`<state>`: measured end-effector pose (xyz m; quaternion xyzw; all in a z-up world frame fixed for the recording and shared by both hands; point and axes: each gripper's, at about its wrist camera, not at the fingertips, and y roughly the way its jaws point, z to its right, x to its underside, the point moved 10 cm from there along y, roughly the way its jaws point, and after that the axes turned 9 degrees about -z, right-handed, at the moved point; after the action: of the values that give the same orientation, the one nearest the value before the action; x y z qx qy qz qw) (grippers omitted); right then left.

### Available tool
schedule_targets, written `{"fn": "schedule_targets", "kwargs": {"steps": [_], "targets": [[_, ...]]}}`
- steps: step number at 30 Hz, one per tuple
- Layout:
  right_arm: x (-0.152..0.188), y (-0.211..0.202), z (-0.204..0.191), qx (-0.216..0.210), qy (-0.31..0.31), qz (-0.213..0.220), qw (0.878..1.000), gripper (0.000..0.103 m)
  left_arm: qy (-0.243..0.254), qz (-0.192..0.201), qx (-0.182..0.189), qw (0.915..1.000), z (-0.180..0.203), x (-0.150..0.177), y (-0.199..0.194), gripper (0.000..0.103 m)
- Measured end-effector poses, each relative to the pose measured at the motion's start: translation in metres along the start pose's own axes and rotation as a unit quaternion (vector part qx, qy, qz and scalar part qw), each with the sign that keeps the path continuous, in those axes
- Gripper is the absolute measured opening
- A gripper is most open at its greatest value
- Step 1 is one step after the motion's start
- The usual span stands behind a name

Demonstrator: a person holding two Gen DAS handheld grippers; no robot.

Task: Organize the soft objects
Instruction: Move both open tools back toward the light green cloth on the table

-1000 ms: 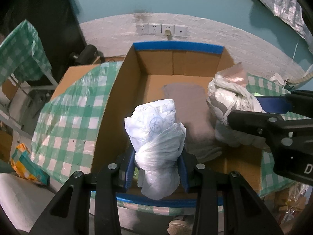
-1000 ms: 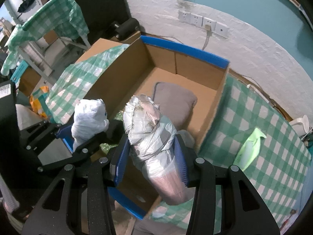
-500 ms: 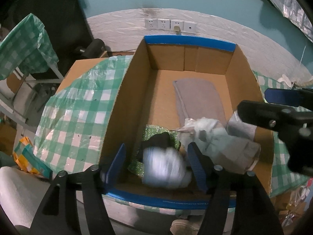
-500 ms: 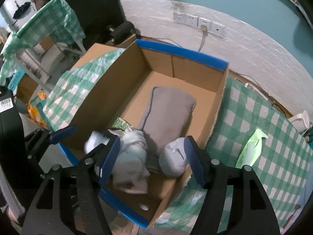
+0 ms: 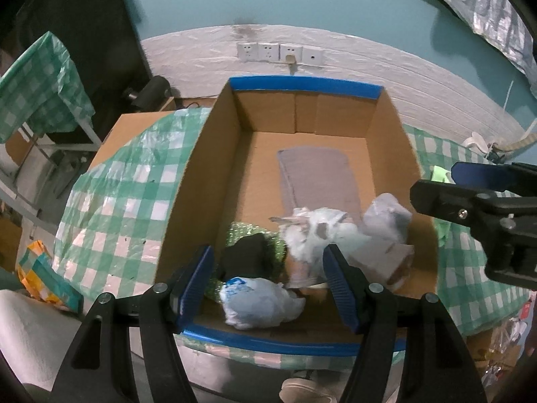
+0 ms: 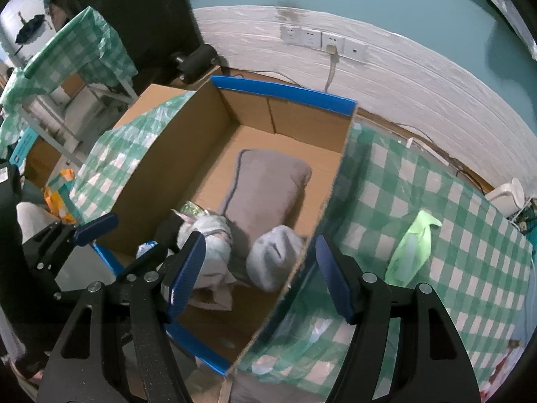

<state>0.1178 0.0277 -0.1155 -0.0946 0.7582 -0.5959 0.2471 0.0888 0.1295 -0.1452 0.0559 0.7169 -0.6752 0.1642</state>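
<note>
A cardboard box with blue-taped rims (image 5: 295, 85) (image 6: 282, 92) stands on a green checked table. Inside lie a grey pillow (image 5: 319, 176) (image 6: 268, 181), a white bagged bundle with blue print (image 5: 261, 302), a crumpled white wrapped bundle (image 5: 322, 231) (image 6: 211, 231), a grey-white bagged bundle (image 5: 386, 221) (image 6: 275, 258) and a green glittery item with something black on it (image 5: 251, 248). My left gripper (image 5: 268, 285) is open and empty above the box's near end. My right gripper (image 6: 258, 268) is open and empty over the box's near right corner.
A light green packet (image 6: 412, 245) lies on the checked tablecloth (image 6: 419, 201) right of the box. Wall sockets (image 5: 278, 52) sit behind the box. A second checked table (image 6: 77, 50) stands far left. An orange and blue bag (image 5: 43, 275) lies low on the left.
Both grippers have opened and let go of their bundles, which now lie in the box's near end. Both grippers have drawn back slightly.
</note>
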Motion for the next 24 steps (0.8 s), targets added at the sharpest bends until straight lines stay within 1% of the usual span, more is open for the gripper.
{"fn": "schedule_targets", "kwargs": {"steps": [13, 24], "targets": [[0.025, -0.013, 0.053, 0.0, 0.048, 0.008, 0.999, 0.069, 0.04, 0.013, 0.008, 0.9991, 0.044, -0.001, -0.012, 0.069], [0.045, -0.025, 0.096, 0.0, 0.083, 0.016, 0.996, 0.069, 0.083, 0.017, 0.006, 0.9964, 0.093, 0.002, -0.017, 0.069]]}}
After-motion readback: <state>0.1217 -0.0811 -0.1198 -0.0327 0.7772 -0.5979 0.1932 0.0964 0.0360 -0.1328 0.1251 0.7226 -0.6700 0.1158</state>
